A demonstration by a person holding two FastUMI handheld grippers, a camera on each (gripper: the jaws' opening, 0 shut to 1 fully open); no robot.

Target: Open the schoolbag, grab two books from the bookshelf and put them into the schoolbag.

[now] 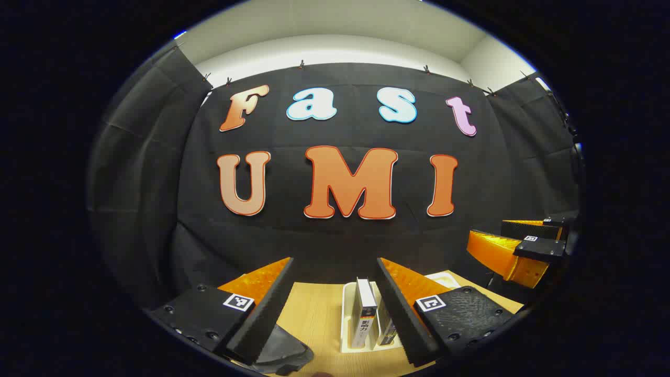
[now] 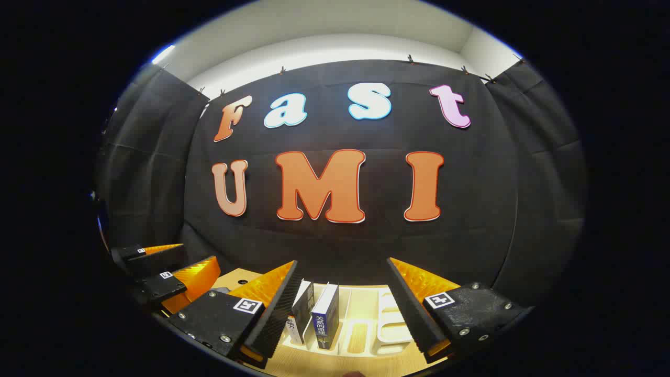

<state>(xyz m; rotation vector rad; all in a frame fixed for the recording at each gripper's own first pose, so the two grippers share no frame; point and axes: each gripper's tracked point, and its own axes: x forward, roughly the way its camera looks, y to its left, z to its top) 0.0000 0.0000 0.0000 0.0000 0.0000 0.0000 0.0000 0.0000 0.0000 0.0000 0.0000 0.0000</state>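
both claws hang high over the bench (image 1: 314, 314), pointing level at the booth's back wall, and nothing is gripped. the left claw (image 1: 335, 309) has its fingers wide apart with only air between them; in the left gripper view the white bookshelf (image 1: 346, 319) stands on the wood just past the gap, a white-spined book (image 1: 365, 314) upright in a slot, and a second book (image 1: 387, 330) beside it, half hidden behind the right-hand finger. the right claw (image 2: 343, 309) is spread wide too, nothing between its fingers. in the right gripper view it looks down on the same bookshelf (image 2: 390, 324): a dark-blue book (image 2: 324, 314) stands in one slot, another book (image 2: 301, 314) leans just beside the left-hand finger, and the slots to the right are bare.

a dark, rounded shape (image 1: 285, 353) lies on the bench under the left claw's left finger. that may be the schoolbag, but too little of it shows to say, or to say whether it is open.

my read: this is the very start, claws poised, the bag not yet dealt with. the next move calls for the claws to drop toward that dark shape and work the bag open before any book comes out of the rack.

writing: both book spines carry printed characters, too small to read with confidence. small square black-and-white markers sit on the claw bodies.
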